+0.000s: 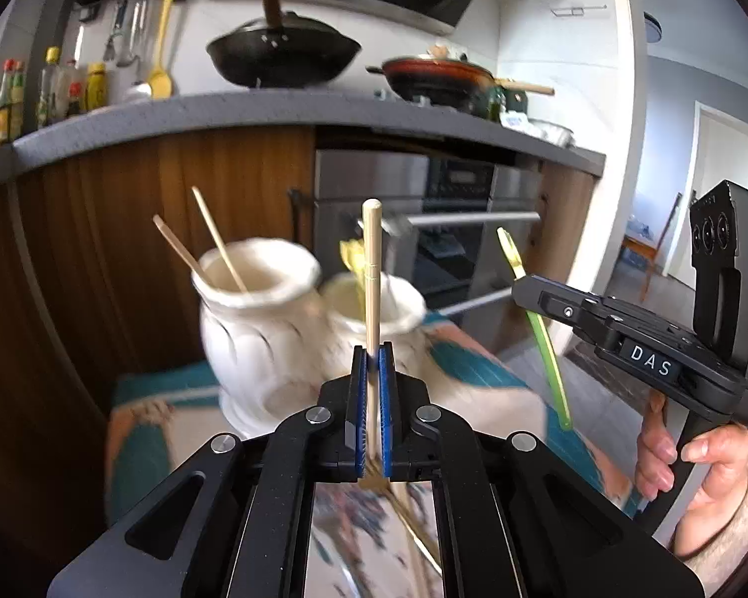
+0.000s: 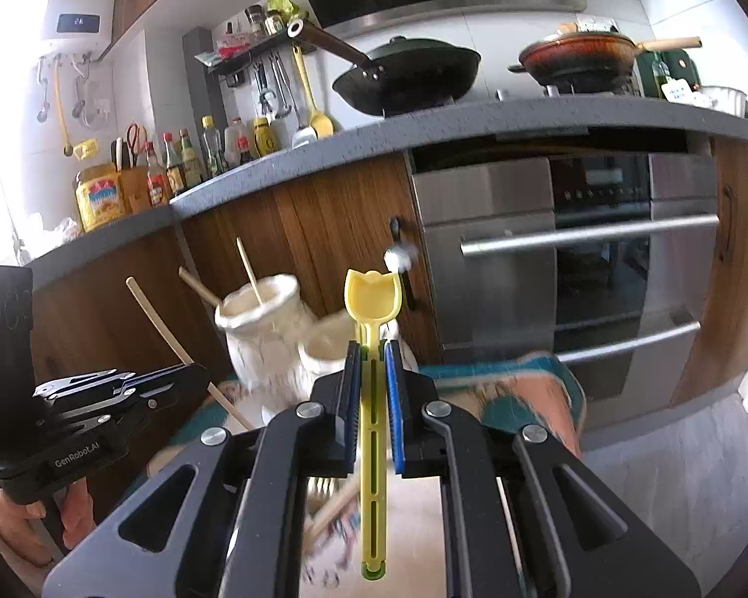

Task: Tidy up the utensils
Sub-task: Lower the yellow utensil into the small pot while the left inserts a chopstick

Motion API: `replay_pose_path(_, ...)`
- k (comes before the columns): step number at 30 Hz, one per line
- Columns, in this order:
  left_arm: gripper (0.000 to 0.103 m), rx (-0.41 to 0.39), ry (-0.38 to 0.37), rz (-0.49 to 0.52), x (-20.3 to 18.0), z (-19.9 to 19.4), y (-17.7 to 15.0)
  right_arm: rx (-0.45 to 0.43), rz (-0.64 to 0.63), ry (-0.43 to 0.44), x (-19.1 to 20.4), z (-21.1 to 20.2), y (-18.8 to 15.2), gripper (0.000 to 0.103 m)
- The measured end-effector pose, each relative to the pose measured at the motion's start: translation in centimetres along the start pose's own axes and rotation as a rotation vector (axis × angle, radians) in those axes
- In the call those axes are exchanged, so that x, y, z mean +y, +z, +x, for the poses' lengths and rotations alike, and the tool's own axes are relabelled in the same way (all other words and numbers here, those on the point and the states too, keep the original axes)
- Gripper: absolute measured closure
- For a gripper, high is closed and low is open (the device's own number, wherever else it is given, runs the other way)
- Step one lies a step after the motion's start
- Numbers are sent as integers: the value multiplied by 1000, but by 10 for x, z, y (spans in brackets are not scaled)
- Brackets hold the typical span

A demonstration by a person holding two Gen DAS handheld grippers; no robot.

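My left gripper [image 1: 373,354] is shut on a pale wooden chopstick [image 1: 372,269] that stands upright in front of two white ceramic jars. The left jar [image 1: 254,344] holds two chopsticks [image 1: 219,239]; the right jar [image 1: 374,319] sits close beside it. My right gripper [image 2: 372,349] is shut on a yellow-green plastic spoon [image 2: 372,299], bowl up, above the smaller jar [image 2: 326,349]. The taller jar [image 2: 262,334] is to its left. The right gripper with the spoon [image 1: 543,329] shows at right in the left wrist view. The left gripper with its chopstick [image 2: 174,344] shows at left in the right wrist view.
The jars stand on a patterned teal and orange cloth [image 1: 478,373]. Loose utensils, including a fork [image 2: 324,488], lie below the grippers. Behind are wooden cabinets [image 2: 294,229], an oven [image 2: 573,259] and a grey counter [image 1: 224,114] with woks and bottles.
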State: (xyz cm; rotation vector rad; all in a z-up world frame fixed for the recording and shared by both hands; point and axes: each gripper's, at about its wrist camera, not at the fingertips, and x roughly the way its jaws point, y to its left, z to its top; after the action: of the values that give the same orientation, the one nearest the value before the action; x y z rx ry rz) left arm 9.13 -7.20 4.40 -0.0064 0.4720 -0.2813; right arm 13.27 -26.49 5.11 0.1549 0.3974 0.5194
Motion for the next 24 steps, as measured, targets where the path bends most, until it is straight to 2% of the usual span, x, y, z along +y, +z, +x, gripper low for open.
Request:
replay_pose_path(14,98,-138,16,27,30,-40,75,-173,-12,18,24,54,64,93)
replay_pose_path(19,98,-198,54,33,37,-50,96,-192,-10,-11,19,78,64,93)
replay_pose_path(24,98,-163,76,31,44,-27,98,-194,-18,-44,15,98,50,93)
